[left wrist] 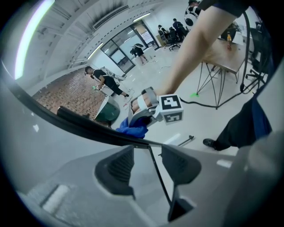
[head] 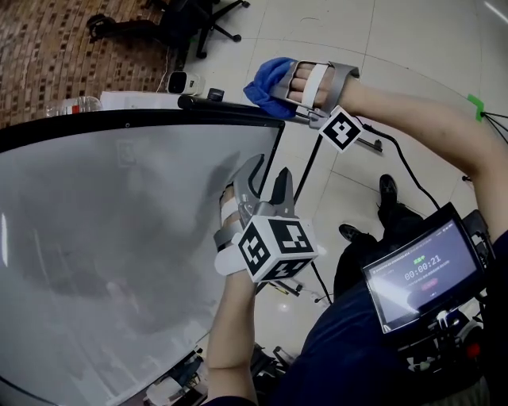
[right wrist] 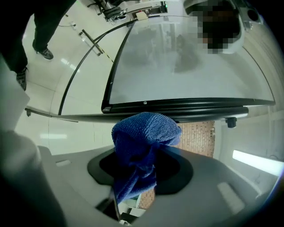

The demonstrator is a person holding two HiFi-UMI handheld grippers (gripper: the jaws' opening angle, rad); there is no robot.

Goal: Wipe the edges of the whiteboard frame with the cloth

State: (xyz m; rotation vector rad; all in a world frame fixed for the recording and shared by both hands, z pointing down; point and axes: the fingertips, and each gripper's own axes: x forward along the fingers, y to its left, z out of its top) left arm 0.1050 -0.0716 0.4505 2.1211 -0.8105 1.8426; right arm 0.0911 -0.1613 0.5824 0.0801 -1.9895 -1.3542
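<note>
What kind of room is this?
Most likely a big open office or workshop: there's a whiteboard on a stand, a wheeled office chair on the shiny tiled floor, and a desk farther off.

We record the whiteboard (head: 103,238) at left. The cloth (head: 268,83), between the jaws of the right gripper (head: 279,89), sits at the far right corner of the frame (head: 159,117). The left gripper (head: 268,170) is nearer, over the frame's right edge. A bottle (head: 75,105) lies behind the far edge at left, with an office chair (head: 198,20) farther off.
</note>
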